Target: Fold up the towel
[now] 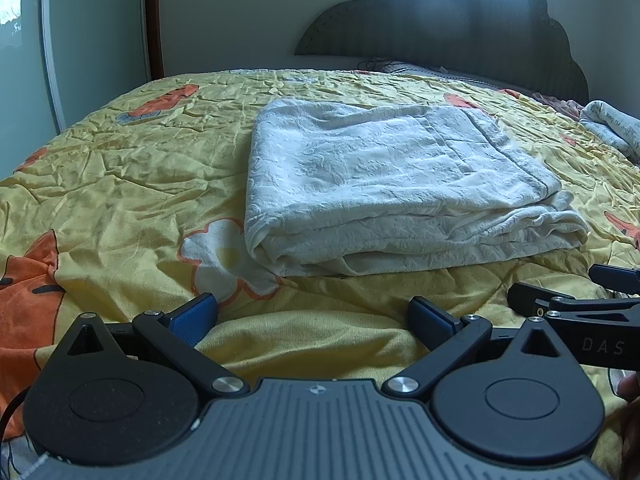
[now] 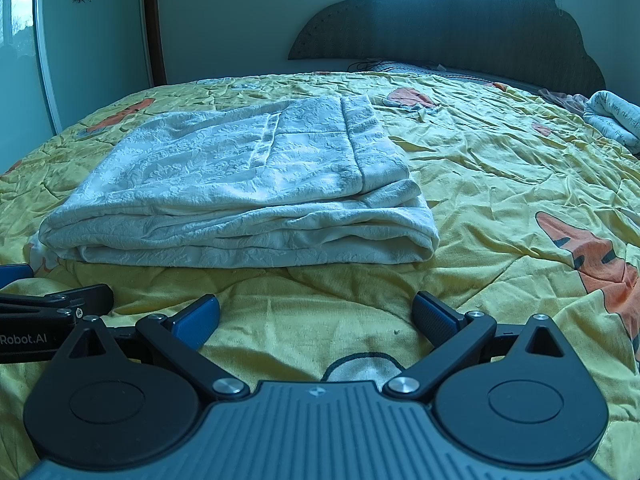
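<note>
left wrist view looks low across the bed (image 1: 120, 168), where the white towel (image 1: 392, 184) lies folded in a thick stack on the yellow quilt, well ahead of the left gripper (image 1: 314, 316), whose blue fingers are spread wide and hold nothing. right wrist view shows the towel (image 2: 248, 196) ahead and to the left, and the right gripper (image 2: 316, 314) is likewise released and empty. a rolled cloth (image 2: 612, 118) sits by the dark headboard (image 2: 460, 20).

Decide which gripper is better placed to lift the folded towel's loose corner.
Right, probably. The right gripper, open, sits nearer the loose layered corner of the folded white textured towel; the left gripper, also open, faces its rounded fold.
</note>
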Available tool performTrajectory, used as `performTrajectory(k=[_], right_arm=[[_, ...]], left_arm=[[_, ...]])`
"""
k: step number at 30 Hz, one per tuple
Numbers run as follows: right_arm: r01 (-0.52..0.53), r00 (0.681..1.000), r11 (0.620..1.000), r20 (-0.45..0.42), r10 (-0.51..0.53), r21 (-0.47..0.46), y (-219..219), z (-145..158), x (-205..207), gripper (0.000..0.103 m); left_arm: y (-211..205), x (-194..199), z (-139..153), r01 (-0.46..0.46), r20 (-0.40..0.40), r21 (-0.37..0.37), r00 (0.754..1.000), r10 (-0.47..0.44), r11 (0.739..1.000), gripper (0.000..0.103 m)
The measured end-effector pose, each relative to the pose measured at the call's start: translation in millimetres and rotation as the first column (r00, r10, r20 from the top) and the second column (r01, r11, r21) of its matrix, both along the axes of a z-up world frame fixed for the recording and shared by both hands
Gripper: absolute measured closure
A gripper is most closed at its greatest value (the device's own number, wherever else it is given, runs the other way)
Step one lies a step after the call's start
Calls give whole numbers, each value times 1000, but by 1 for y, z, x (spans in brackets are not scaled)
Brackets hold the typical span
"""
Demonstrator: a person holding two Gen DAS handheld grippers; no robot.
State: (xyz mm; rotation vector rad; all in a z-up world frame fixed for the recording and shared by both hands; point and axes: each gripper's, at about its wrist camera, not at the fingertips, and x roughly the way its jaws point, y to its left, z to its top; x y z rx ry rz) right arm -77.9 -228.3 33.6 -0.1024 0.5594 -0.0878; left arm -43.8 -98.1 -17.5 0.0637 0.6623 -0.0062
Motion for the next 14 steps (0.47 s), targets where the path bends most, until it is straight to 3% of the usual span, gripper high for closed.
performTrajectory(k=[5,10,14], right_arm=[[0,1000,1000,0,0,0,0,0,0,0],[0,1000,1000,0,0,0,0,0,0,0],[0,1000,1000,0,0,0,0,0,0,0]], left_arm=[[0,0,0,1,1,-2,1000,-1,1000,0],[11,-4,2,-12,30,-82,999,15,997,2],[6,-4,2,-17,24,-49,1000,18,999,0]])
